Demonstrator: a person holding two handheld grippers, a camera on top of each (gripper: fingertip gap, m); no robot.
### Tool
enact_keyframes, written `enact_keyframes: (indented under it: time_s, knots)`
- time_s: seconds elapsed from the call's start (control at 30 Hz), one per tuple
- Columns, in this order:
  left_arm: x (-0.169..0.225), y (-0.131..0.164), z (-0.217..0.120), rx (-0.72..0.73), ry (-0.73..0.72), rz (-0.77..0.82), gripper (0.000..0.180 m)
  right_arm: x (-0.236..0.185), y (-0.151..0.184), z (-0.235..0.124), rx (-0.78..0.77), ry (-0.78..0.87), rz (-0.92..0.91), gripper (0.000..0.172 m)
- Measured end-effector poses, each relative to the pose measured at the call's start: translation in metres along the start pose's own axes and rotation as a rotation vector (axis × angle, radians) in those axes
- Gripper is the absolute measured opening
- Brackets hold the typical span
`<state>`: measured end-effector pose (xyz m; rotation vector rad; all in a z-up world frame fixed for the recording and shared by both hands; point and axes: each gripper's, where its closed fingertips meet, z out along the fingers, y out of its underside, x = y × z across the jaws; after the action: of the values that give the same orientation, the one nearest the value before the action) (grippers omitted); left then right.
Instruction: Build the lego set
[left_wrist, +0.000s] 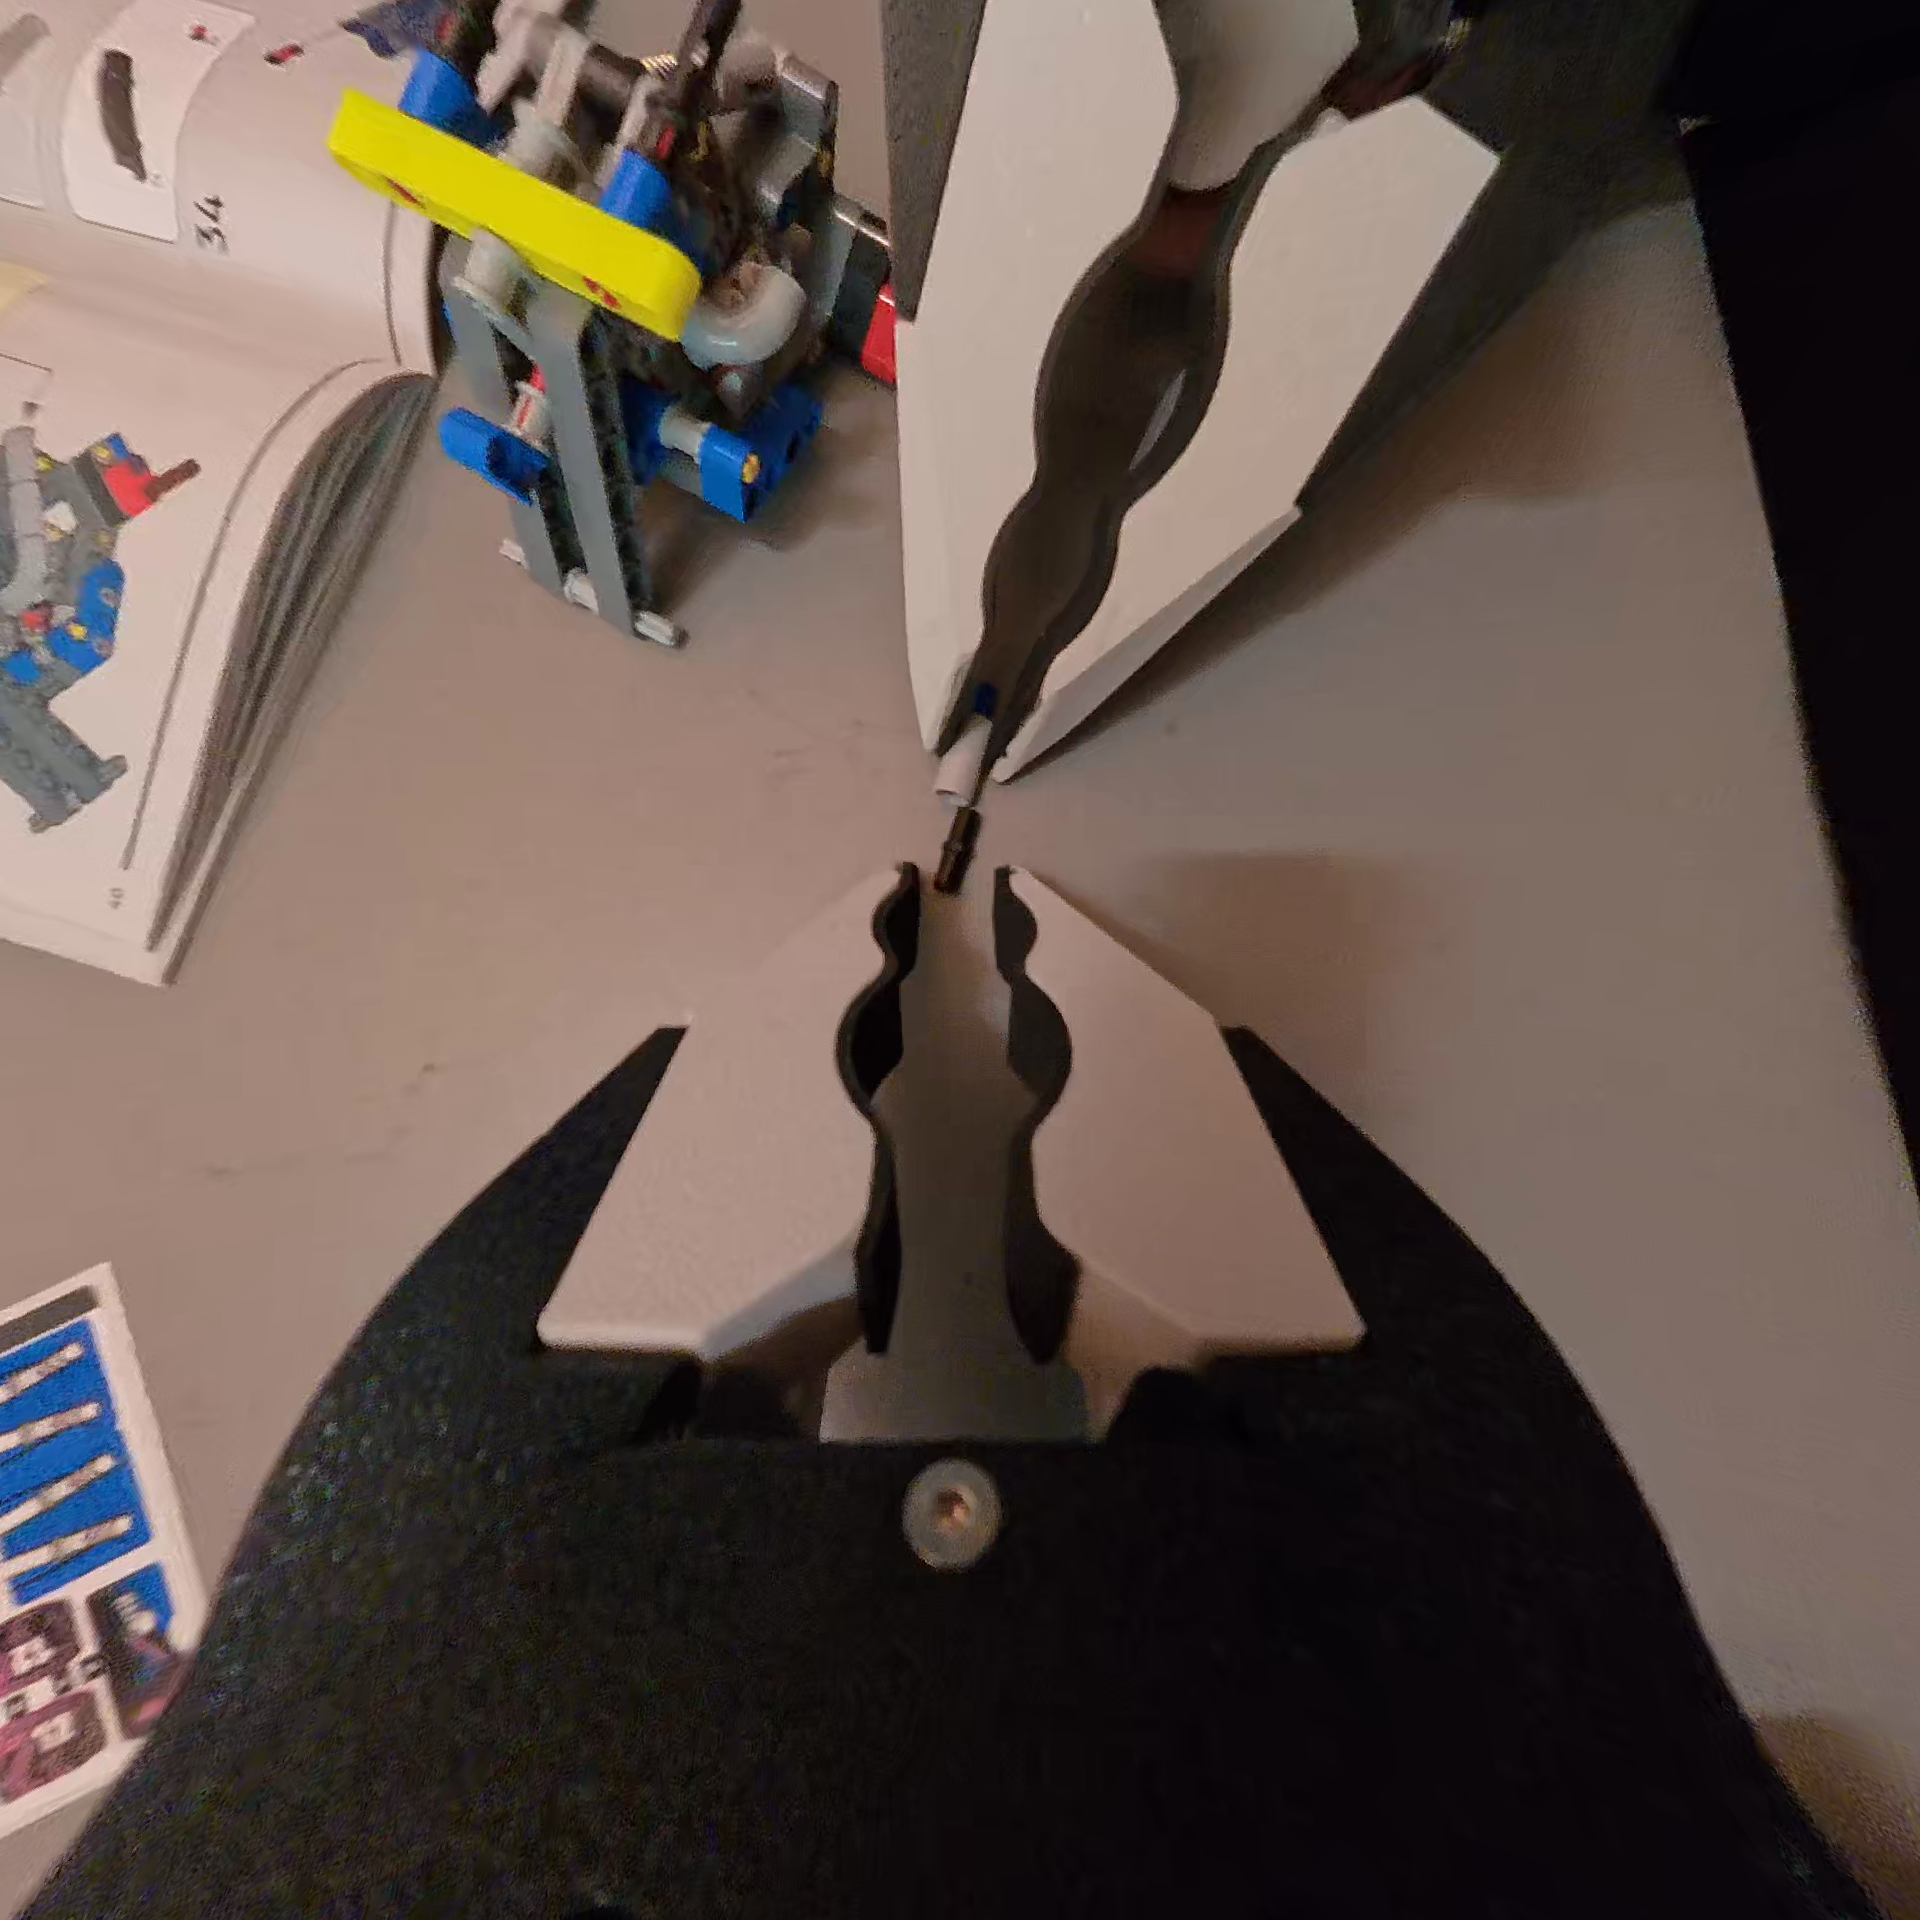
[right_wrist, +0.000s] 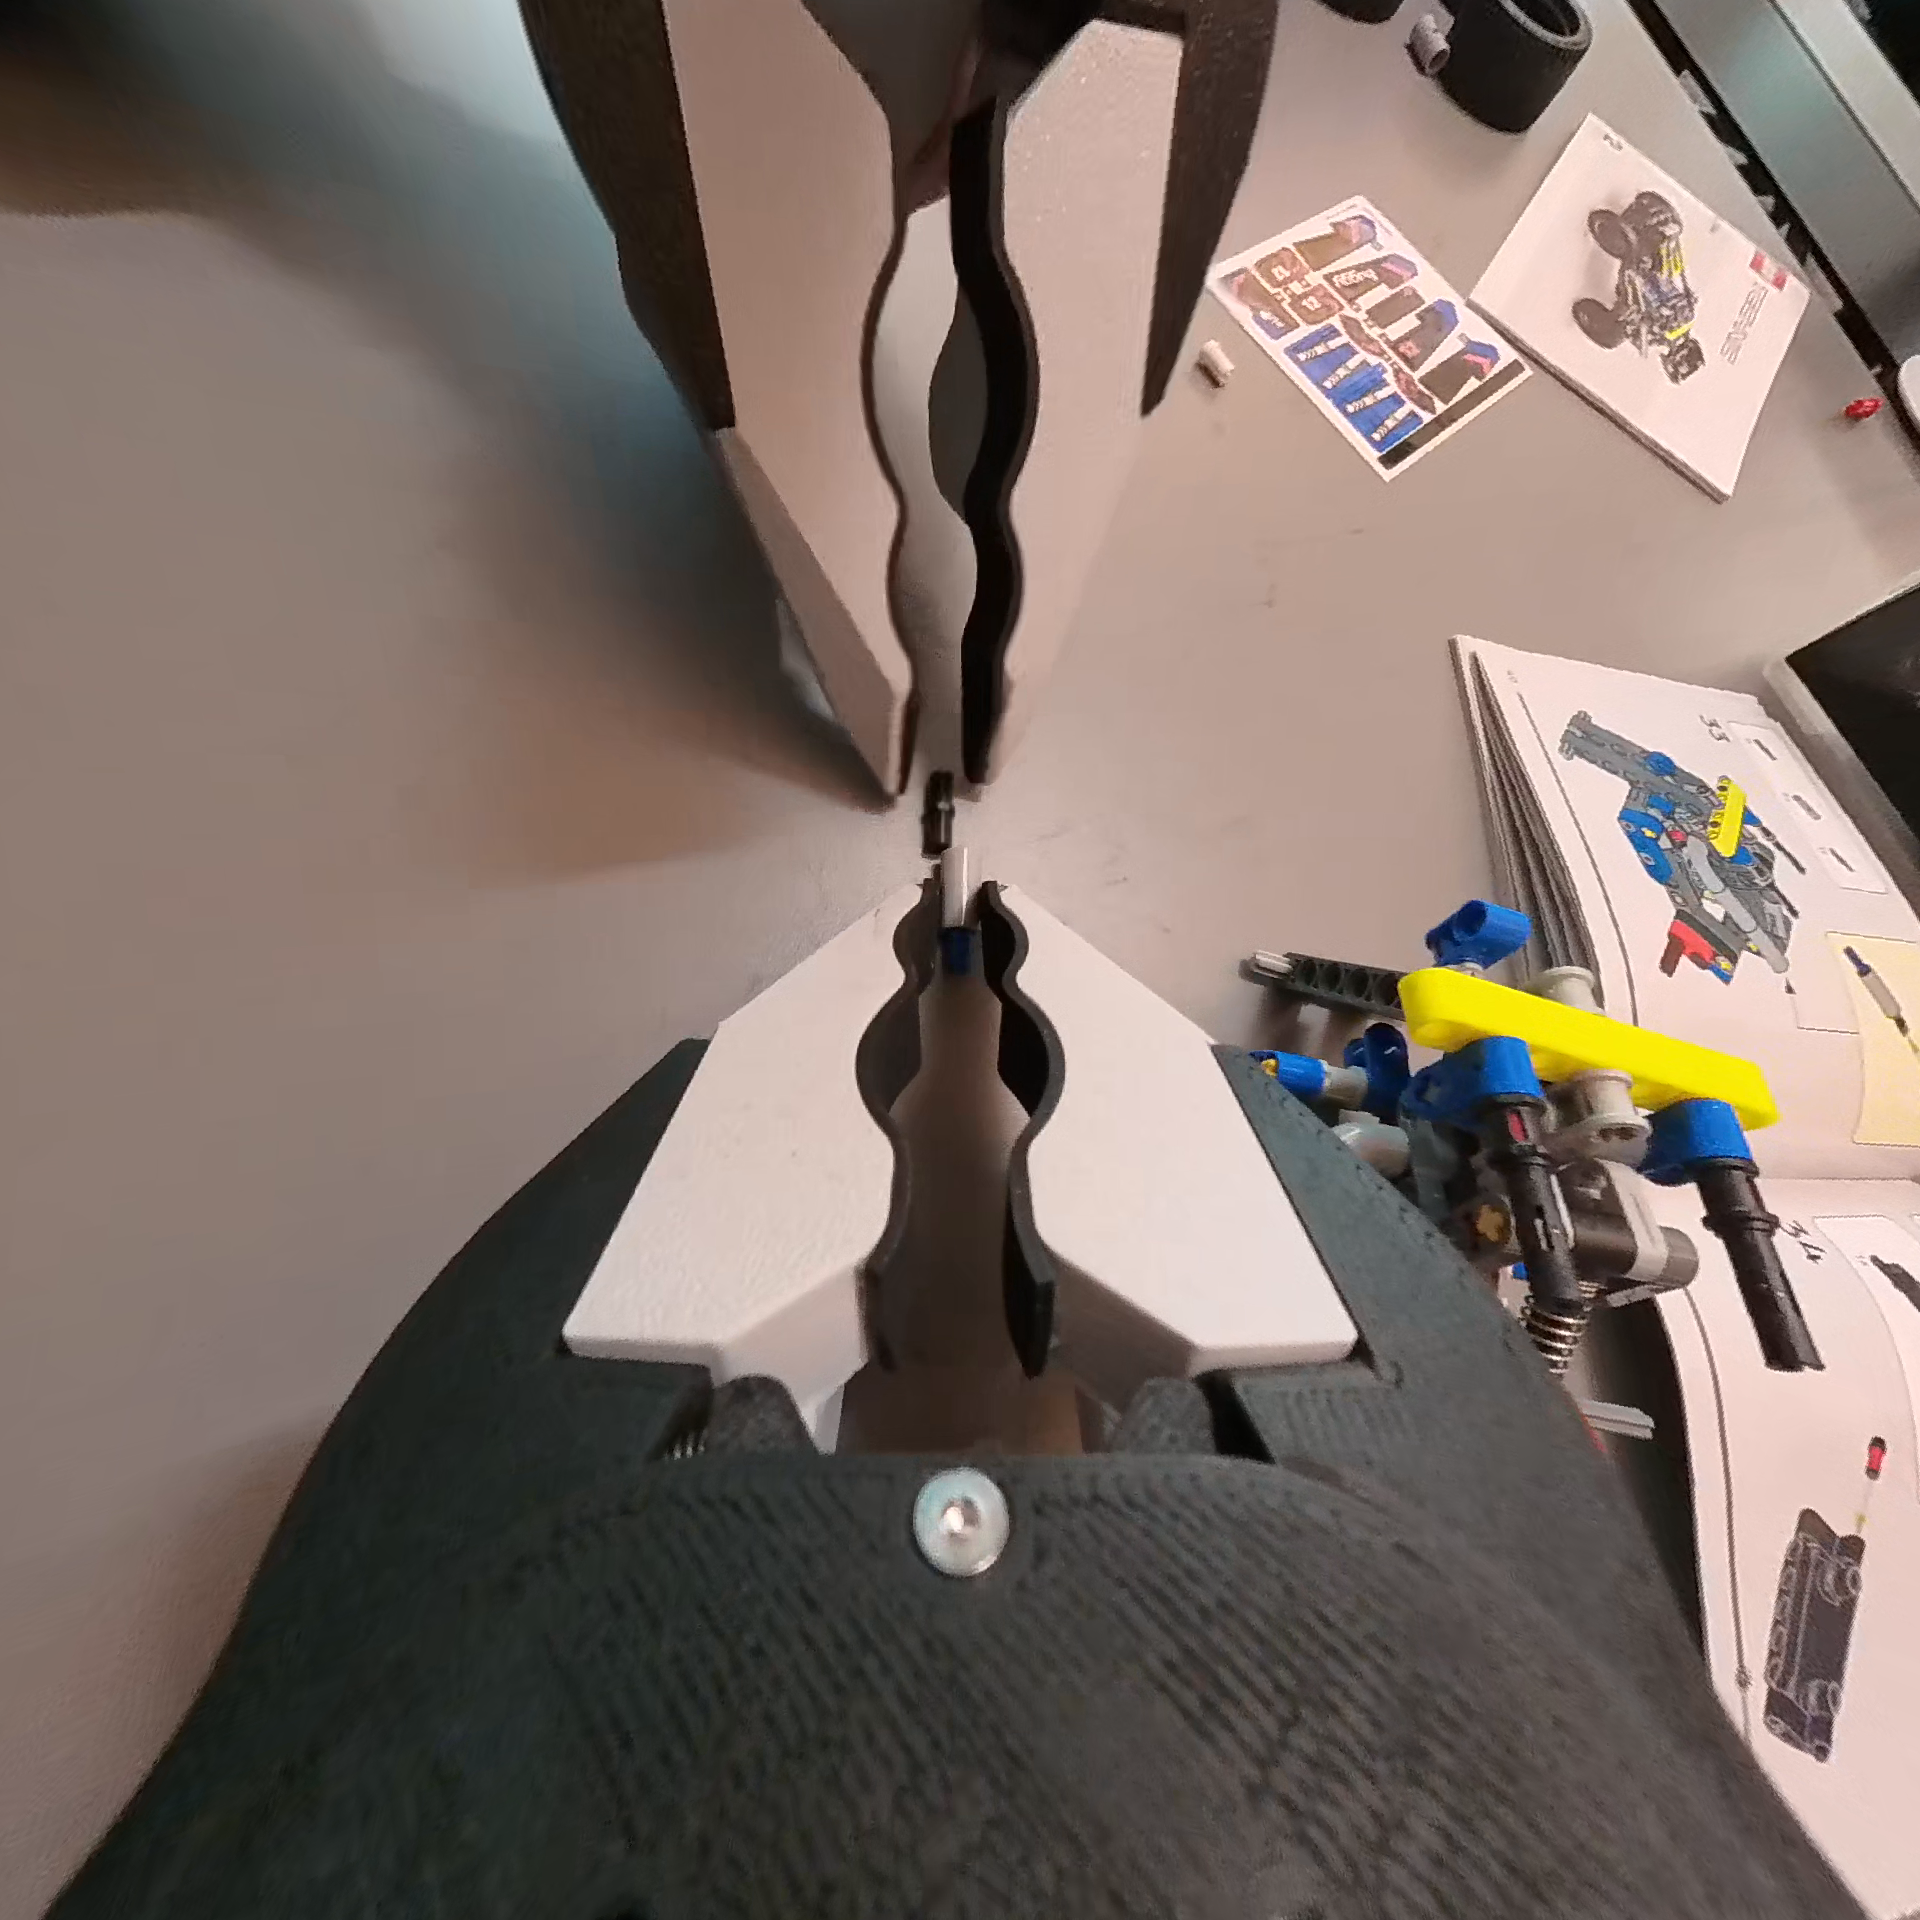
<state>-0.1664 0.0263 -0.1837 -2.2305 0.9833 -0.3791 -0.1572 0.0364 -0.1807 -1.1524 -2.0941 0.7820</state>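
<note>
Left gripper (left_wrist: 954, 871) jaws apart, black pin (left_wrist: 949, 855) loose between its tips, touching neither pad. Right gripper (right_wrist: 958, 891) clamps white sleeve (right_wrist: 956, 881) with blue pin (right_wrist: 954, 948), tip-to-tip against black pin. Brick model (left_wrist: 623, 312), booklet (left_wrist: 156, 520) beside on table (left_wrist: 520, 831).

Two claws tip to tip over table (left_wrist: 520, 831), pin (left_wrist: 950, 860) between them, brick model (left_wrist: 623, 312) beside open booklet (left_wrist: 156, 623)

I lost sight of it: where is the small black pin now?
In both wrist views the black pin sits mid-frame over the grey table, between the open left gripper and the white tube held by the right gripper.
</note>
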Motion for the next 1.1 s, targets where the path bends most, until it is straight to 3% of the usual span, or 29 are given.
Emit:
enact_keyframes:
  time_s: [0.37, 0.63, 0.83, 0.97, 1.1]
  knots:
    - [-0.0039, -0.0015, 0.0024, 0.075, -0.059, 0.004, 0.001, -0.0018, -0.0013, 0.0018, 0.001, -0.013, -0.022, 0.006]
    - [-0.0019, -0.0001, 0.0, 0.073, -0.056, 0.149, 0.001, -0.004, -0.0045, 0.004, 0.015, -0.036, -0.065, 0.006]
    - [0.0, 0.0001, 0.001, 0.079, 0.077, -0.01, 0.001, -0.0042, -0.0053, 0.0046, 0.02, -0.038, -0.086, 0.005]
    - [-0.0014, -0.0011, 0.001, 0.044, -0.048, 0.247, 0.0, -0.0038, -0.0058, 0.0047, 0.012, -0.021, -0.114, 0.005]
    - [-0.0038, -0.0015, 0.0004, 0.012, -0.109, 0.385, 0.0, -0.0037, -0.0056, 0.0051, -0.04, -0.032, -0.163, 0.005]
